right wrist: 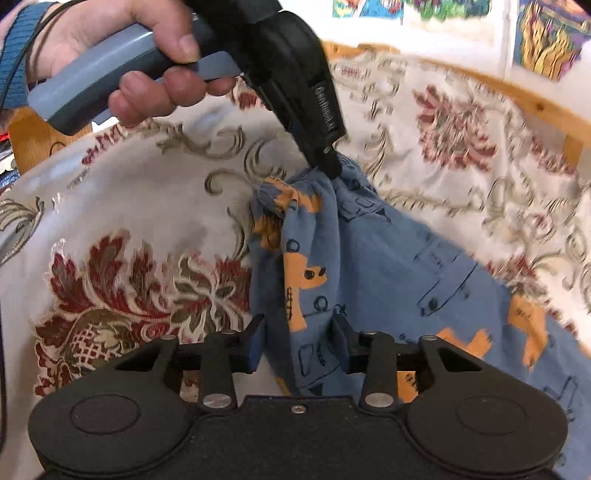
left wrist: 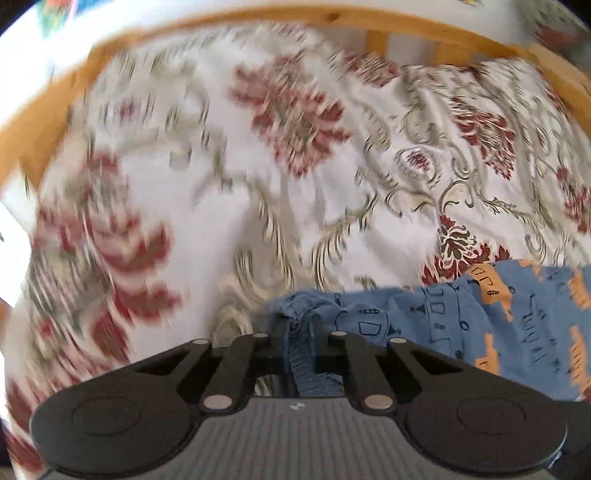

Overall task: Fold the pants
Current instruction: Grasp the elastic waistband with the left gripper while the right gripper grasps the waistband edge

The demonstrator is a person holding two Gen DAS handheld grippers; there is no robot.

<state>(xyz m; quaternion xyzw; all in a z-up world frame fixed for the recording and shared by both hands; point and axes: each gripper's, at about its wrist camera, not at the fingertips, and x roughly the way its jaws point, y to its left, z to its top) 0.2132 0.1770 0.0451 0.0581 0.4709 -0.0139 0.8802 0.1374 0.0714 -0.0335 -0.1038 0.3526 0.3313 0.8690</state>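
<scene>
Blue pants with orange prints [right wrist: 399, 266] hang bunched over a floral bedspread [right wrist: 122, 206]. My left gripper [left wrist: 297, 325] is shut on the pants' gathered edge [left wrist: 299, 354]; the rest of the pants [left wrist: 480, 317] trail to the right. In the right wrist view the left gripper [right wrist: 328, 166] pinches the top of the pants and lifts them. My right gripper [right wrist: 298, 332] is open, its fingers either side of a hanging fold of the pants.
A wooden bed frame [left wrist: 229, 16] curves round the far edge of the bedspread and also shows in the right wrist view [right wrist: 517, 92]. Colourful pictures [right wrist: 546, 40] hang on the wall behind. A hand [right wrist: 147, 55] holds the left gripper's handle.
</scene>
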